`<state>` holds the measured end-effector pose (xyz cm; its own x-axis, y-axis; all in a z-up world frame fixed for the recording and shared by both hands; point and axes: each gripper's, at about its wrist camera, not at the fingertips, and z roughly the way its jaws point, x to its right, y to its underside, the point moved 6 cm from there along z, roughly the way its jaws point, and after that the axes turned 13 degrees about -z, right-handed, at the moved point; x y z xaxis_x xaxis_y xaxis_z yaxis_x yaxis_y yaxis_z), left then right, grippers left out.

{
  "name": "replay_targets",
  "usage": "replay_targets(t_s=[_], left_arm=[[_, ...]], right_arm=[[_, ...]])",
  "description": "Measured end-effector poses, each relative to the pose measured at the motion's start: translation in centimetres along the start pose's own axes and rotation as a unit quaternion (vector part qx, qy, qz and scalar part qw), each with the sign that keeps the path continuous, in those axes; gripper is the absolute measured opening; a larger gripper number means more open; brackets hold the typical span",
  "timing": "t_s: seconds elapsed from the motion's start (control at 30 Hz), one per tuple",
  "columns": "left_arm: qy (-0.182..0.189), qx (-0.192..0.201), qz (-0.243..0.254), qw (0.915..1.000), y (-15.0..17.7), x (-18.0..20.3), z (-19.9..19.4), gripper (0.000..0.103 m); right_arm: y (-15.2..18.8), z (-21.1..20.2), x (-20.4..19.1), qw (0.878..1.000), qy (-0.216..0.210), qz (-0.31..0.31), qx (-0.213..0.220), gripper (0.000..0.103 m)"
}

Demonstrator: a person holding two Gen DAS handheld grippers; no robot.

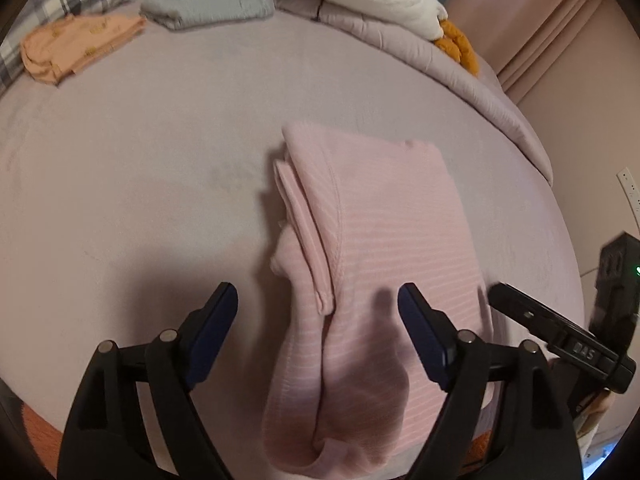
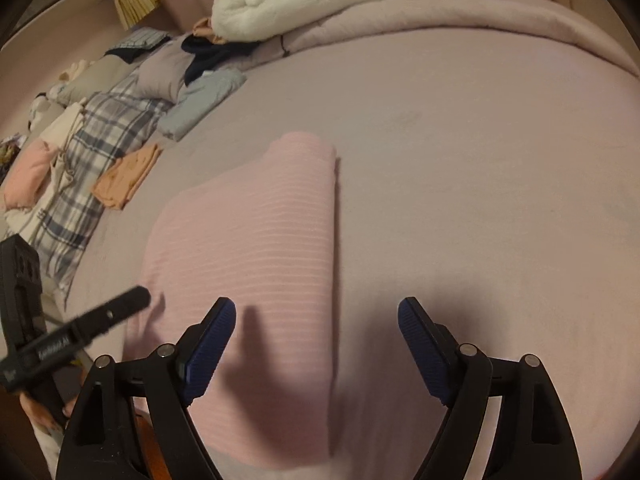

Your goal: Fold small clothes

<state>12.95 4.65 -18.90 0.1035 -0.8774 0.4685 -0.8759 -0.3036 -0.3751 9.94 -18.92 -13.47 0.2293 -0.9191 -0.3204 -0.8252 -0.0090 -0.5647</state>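
both tongs gape empty: left tongs (image 1: pixel 318 300) straddle the pink top's (image 1: pixel 384 232) near end, right tongs (image 2: pixel 316 314) its right edge. pinch both near corners evenly, fold away toward folded clothes (image 1: pixel 80 46) beyond.

Pink garment (image 1: pixel 384 240): near end cut off by lower frame edge in both views. Plaid blanket (image 2: pixel 100 152) partly buried under folded clothes; pile items indistinct.
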Motion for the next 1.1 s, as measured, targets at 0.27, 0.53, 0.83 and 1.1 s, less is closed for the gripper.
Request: replay_targets(t_s=[0.27,0.53,0.83,1.1], left_arm=[[0.015,-0.034,-0.016,0.9992,0.2,-0.1,2.2,0.083],[0.069,-0.062,-0.035,0.9951,0.6,1.2,2.6,0.040],[0.049,-0.031,0.015,0.9982,-0.3,4.8,0.6,0.034],[0.076,-0.007,0.040,0.9963,-2.6,8.7,1.0,0.035]], right_arm=[[0.2,2.7,-1.0,0.998,-0.052,0.026,-0.022,0.083],[-0.3,3.9,-1.5,0.996,-0.078,0.032,-0.019,0.046],[-2.0,1.1,-2.3,0.997,-0.074,0.000,0.020,0.029],[-4.8,-1.2,-0.3,0.996,-0.050,-0.008,0.069,0.029]])
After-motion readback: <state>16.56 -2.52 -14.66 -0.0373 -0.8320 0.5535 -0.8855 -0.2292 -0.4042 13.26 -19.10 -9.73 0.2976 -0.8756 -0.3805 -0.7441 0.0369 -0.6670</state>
